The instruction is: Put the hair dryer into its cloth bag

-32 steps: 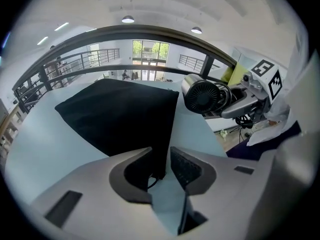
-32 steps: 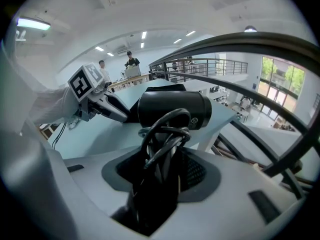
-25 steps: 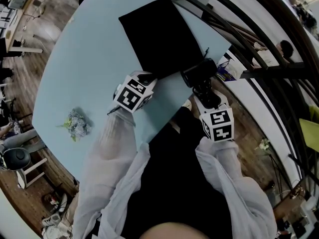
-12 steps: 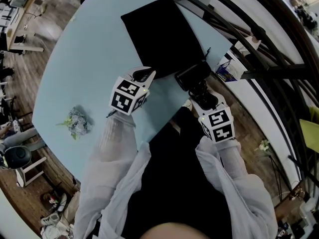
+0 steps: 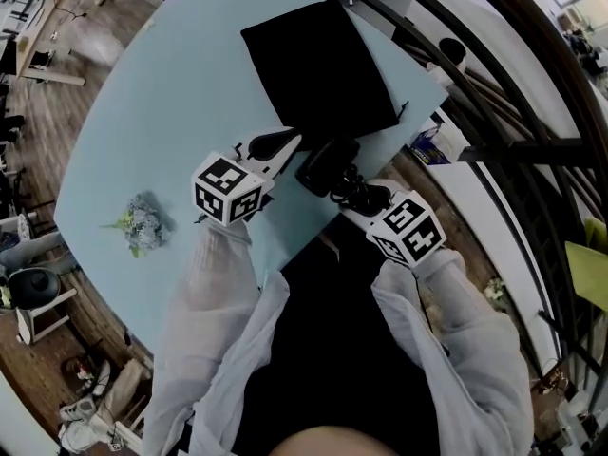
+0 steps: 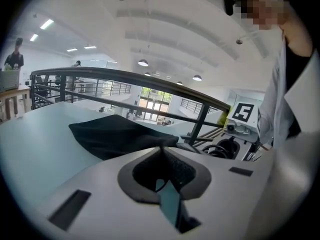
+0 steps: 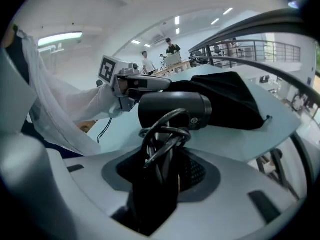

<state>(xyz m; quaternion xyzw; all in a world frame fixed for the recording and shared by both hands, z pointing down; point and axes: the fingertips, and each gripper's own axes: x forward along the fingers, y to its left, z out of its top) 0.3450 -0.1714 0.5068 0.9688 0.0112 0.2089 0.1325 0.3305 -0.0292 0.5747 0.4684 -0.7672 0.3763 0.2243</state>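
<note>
The black cloth bag (image 5: 318, 69) lies flat on the light blue table (image 5: 152, 112). My left gripper (image 5: 283, 142) has just been closing and is shut on the bag's near edge, holding it a little off the table. In the left gripper view the fabric (image 6: 112, 134) runs up into the closed tips (image 6: 161, 146). My right gripper (image 5: 359, 194) is shut on the handle of the black hair dryer (image 5: 326, 164). Its barrel (image 7: 175, 110) points left, just in front of the bag (image 7: 227, 101), and the coiled cord (image 7: 162, 134) is bunched at the handle.
A small bunch of pale flowers (image 5: 141, 228) lies on the table's left part. A dark metal railing (image 5: 494, 141) runs along the table's right side, over a drop. The table's near edge (image 5: 285, 255) is close to the person's body. People stand far off (image 7: 172, 46).
The left gripper rose with the bag's edge between its jaws. The right gripper swung the hair dryer left, from the table's right edge to beside the left gripper.
</note>
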